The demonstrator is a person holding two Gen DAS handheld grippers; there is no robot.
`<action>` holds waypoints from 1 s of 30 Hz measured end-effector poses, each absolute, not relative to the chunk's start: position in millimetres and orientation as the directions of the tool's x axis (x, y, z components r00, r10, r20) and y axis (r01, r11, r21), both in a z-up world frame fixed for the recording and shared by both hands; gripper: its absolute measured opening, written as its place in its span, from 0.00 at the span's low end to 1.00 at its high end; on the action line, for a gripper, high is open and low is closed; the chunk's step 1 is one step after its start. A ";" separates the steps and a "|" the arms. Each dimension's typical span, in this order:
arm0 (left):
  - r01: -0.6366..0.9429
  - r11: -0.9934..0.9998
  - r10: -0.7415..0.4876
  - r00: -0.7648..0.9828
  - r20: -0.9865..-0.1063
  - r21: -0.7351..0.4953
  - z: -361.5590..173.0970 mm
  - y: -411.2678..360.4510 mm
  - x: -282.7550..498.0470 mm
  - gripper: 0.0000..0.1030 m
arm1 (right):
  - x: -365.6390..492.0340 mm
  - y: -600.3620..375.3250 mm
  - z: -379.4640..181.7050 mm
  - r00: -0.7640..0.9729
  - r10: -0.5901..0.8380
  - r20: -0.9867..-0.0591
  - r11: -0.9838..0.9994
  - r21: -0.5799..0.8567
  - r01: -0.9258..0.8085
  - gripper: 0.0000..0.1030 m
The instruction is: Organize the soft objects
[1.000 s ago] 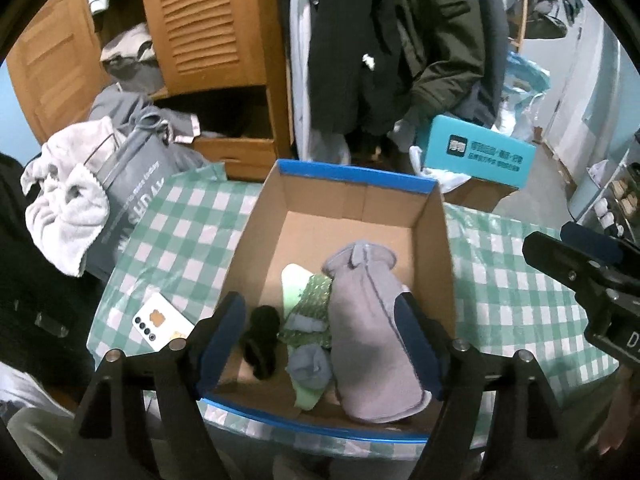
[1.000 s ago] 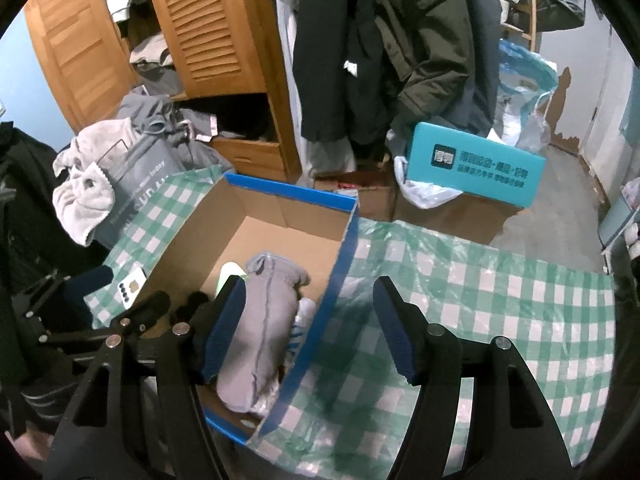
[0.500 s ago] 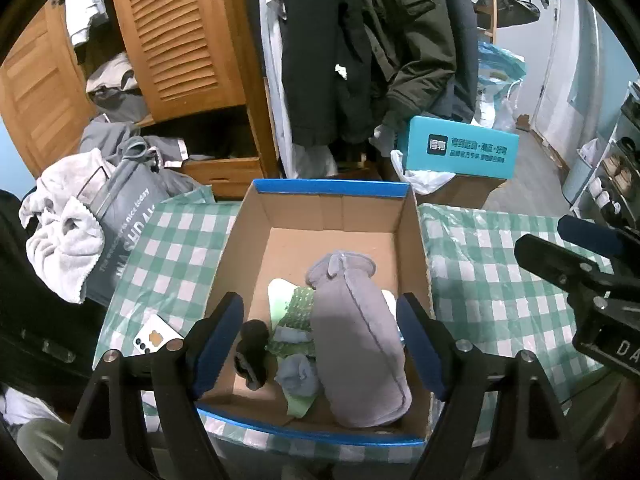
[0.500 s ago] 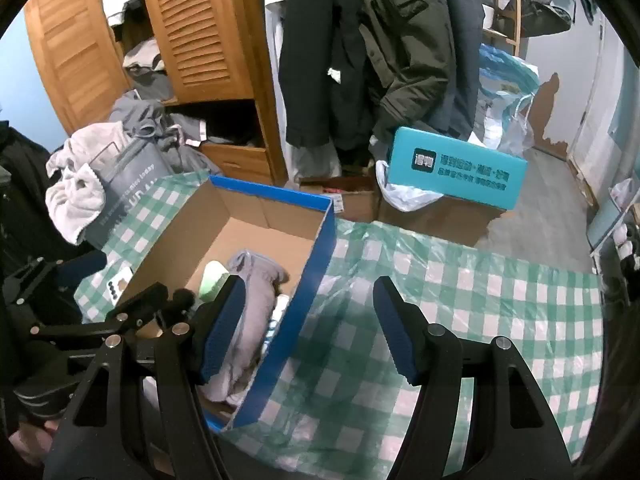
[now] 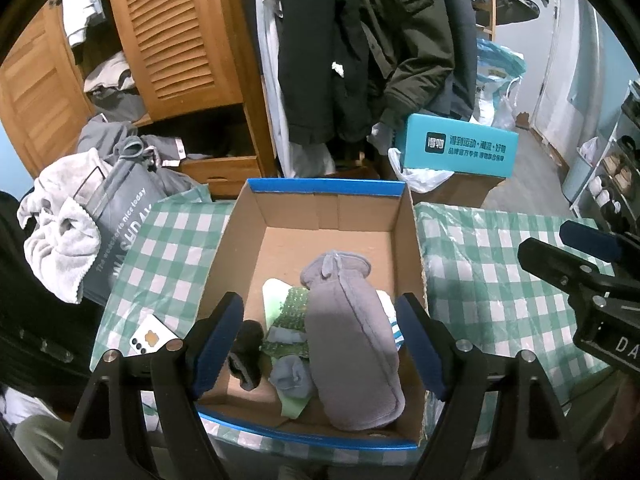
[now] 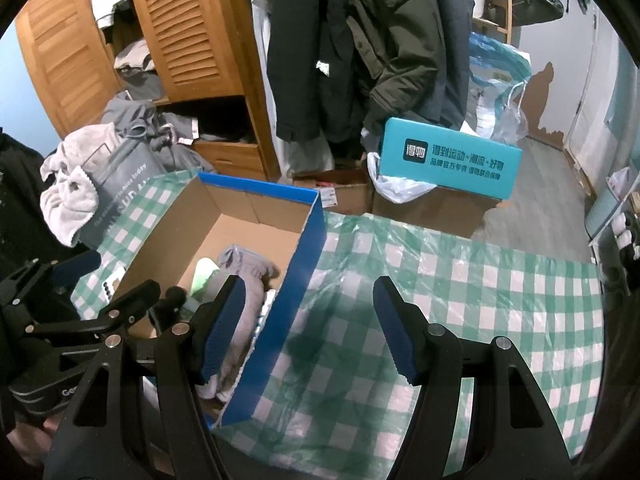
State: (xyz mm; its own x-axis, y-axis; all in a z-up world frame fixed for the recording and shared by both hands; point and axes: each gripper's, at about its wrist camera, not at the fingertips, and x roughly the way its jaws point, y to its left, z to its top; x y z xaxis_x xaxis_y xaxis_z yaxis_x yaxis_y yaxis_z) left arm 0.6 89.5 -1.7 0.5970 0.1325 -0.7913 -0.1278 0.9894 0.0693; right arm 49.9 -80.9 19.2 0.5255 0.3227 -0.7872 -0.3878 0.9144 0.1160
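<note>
**Grippers lift back from filled box**

Both cameras now sit higher than a second ago. Left gripper (image 5: 320,344) and right gripper (image 6: 308,332) hang spread, empty. Grey fleece pouch (image 5: 352,344) lies in the cardboard box (image 5: 324,192) beside socks (image 5: 288,320). Grey bag (image 5: 120,232) reads "nice today".

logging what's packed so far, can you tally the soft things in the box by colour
grey: 2, the big fleece cover and a small sock bundle
green: 1, patterned sock
black: 1, rolled sock
white with stripes: 1, mostly hidden
total: 5 in the cardboard box
</note>
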 end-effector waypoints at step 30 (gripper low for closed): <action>-0.147 0.985 0.163 0.590 -0.791 0.093 -0.4 88.8 -0.9 0.78 | 49.8 -81.5 18.1 0.527 0.320 -0.788 0.915 0.114 -0.386 0.64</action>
State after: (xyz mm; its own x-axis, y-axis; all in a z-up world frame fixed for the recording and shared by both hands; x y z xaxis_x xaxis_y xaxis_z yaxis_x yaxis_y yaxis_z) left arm -0.9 88.8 -0.4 0.5898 0.1625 -0.7910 -0.1466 0.9848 0.0931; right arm 49.8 -81.5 18.1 0.5265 0.3200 -0.7876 -0.3861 0.9154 0.1138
